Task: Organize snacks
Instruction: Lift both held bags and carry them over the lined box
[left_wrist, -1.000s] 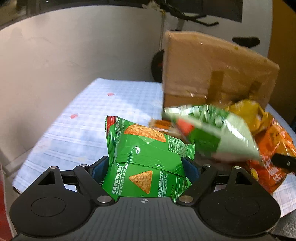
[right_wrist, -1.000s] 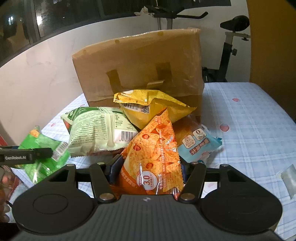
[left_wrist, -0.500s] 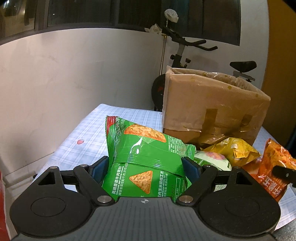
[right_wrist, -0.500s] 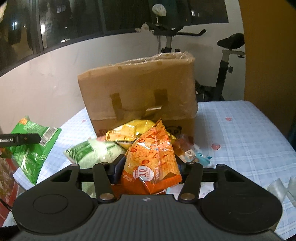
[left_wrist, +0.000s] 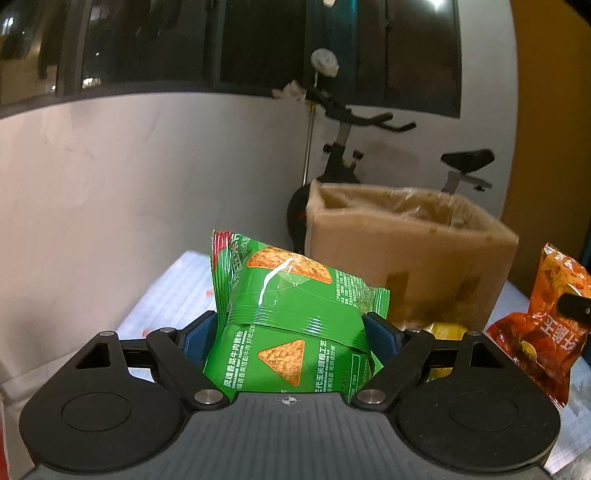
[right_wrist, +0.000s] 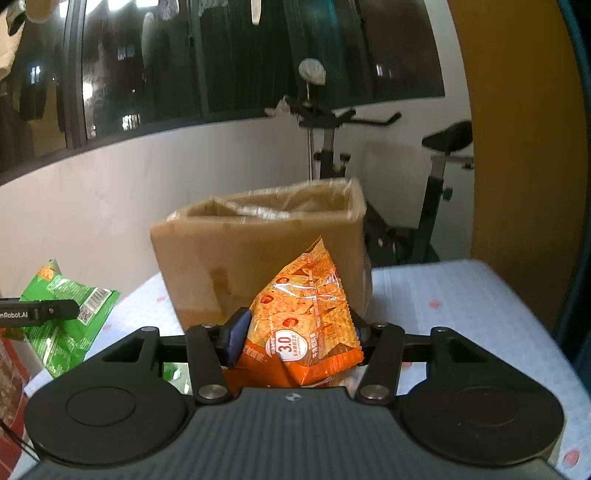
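Left hand-held gripper: it is clamping the green snack bag between its blue pads, above the tabletop.
Right hand-held gripper: it is squeezing the orange snack bag, which is standing upright.
Cardboard box: it is standing open at 12 o'clock, behind both bags.
Yellow packet: it is lying at the foot of the box.

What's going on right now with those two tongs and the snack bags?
Left tongs shut on green chip bag. Right tongs shut on orange chip bag. Both lifted, open cardboard box ahead. Nothing blocking it.
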